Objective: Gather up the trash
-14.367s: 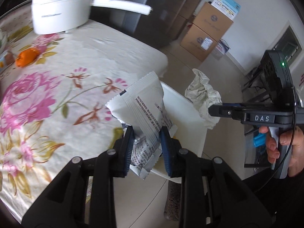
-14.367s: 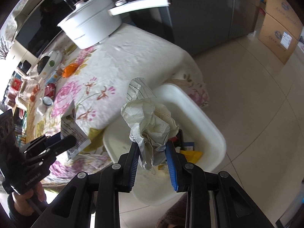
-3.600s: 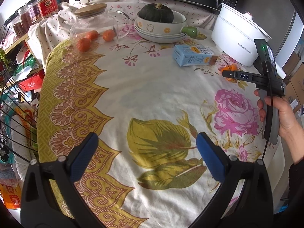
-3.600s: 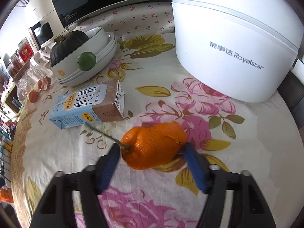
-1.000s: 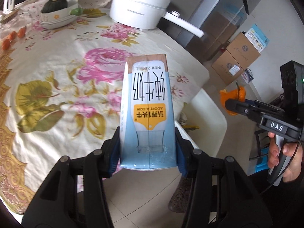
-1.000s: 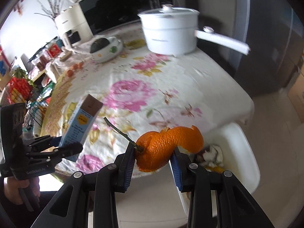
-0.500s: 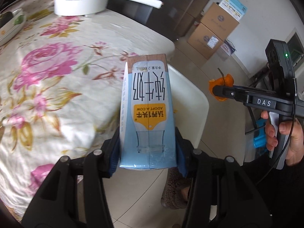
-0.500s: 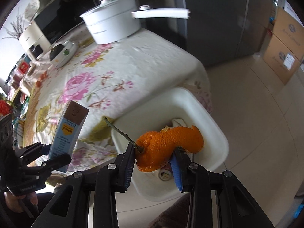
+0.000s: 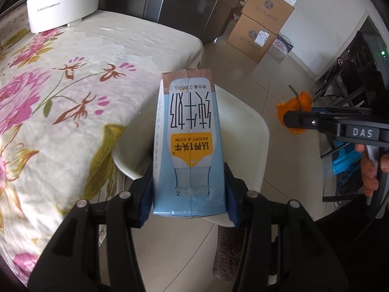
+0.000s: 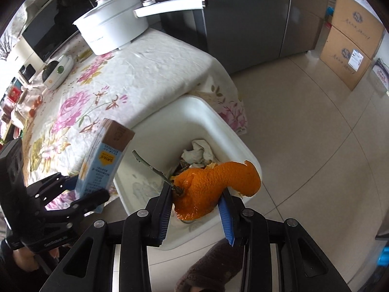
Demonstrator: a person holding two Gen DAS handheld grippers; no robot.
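My left gripper (image 9: 189, 194) is shut on a light-blue milk carton (image 9: 188, 146), held upside down over the near edge of a white trash bin (image 9: 245, 146) on the floor beside the table. The right wrist view has the same carton (image 10: 102, 160) at lower left, above the bin's left rim. My right gripper (image 10: 197, 199) is shut on an orange peel (image 10: 214, 185) with a thin stem, hanging above the bin (image 10: 194, 112). Crumpled white paper (image 10: 198, 154) and other scraps lie inside. In the left wrist view the peel (image 9: 294, 107) shows at the right gripper's tip.
A table with a floral cloth (image 9: 60, 85) borders the bin on the left, carrying a white pot with a long handle (image 10: 114, 29). Cardboard boxes (image 9: 262, 24) stand against the far wall. A brown slipper (image 10: 209, 267) is on the tiled floor just below the bin.
Both grippers have swung away from the table and lowered toward the bin, each rolling a little. The carton and the peel stay gripped; the bin now looks larger and closer.
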